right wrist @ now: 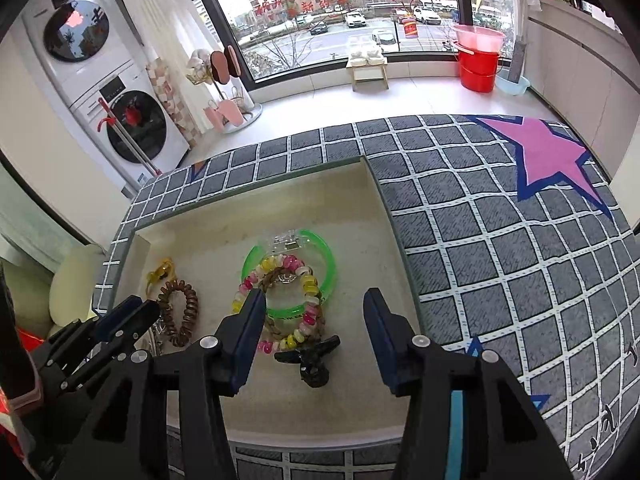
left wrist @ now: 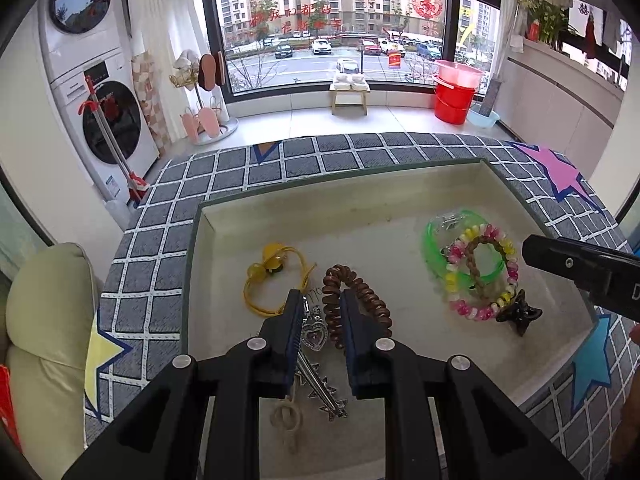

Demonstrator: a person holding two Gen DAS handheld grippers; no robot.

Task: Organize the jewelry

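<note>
A shallow beige tray (left wrist: 360, 208) on a grey checked cloth holds the jewelry. My left gripper (left wrist: 322, 300) is open, its fingers on either side of one strand of a brown spiral hair tie (left wrist: 356, 304); a silver heart pendant (left wrist: 315, 336) lies between them. A yellow cord necklace (left wrist: 272, 276) lies to the left. My right gripper (right wrist: 314, 300) is open above a green bangle (right wrist: 288, 276), a pink-and-yellow bead bracelet (right wrist: 300, 312), a braided ring and a black hair claw (right wrist: 312, 360). The left gripper also shows in the right wrist view (right wrist: 132, 320).
A silver star hair clip (left wrist: 324, 392) and a knotted beige cord (left wrist: 286, 420) lie near the tray's front. A clear clip (right wrist: 286, 242) rests on the bangle. Star patches mark the cloth (right wrist: 552, 152). A cream cushion (left wrist: 44, 320) sits left of the table.
</note>
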